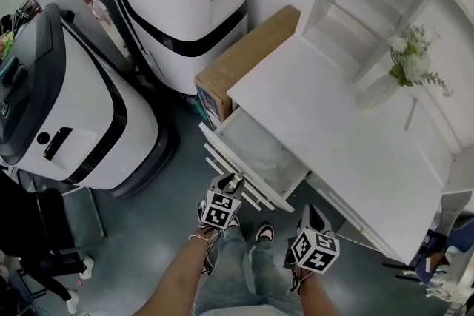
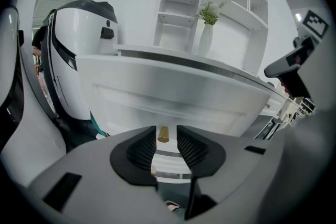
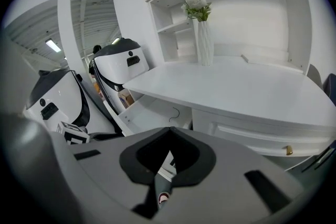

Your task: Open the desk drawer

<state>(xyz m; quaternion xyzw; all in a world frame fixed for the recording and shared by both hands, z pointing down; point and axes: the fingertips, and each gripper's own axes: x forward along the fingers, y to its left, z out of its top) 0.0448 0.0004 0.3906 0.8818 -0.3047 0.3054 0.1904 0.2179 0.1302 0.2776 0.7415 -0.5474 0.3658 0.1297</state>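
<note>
Nearest, the left gripper (image 2: pixel 167 138) has its jaws released, the knob (image 2: pixel 163 134) standing loose between them; the right gripper (image 3: pixel 169 131), at its 4 o'clock in the head view, is clenched on nothing. The drawer (image 1: pixel 255 148), at the left gripper's 12 o'clock, stands well out of the white desk (image 1: pixel 333 137), so the opening looks done; next comes backing straight off the knob. Beyond lie grey floor (image 1: pixel 148 233), a box (image 1: pixel 241 59) at 12, white machines (image 1: pixel 81 115) at 10 and a vase (image 1: pixel 381 91) at 2
</note>
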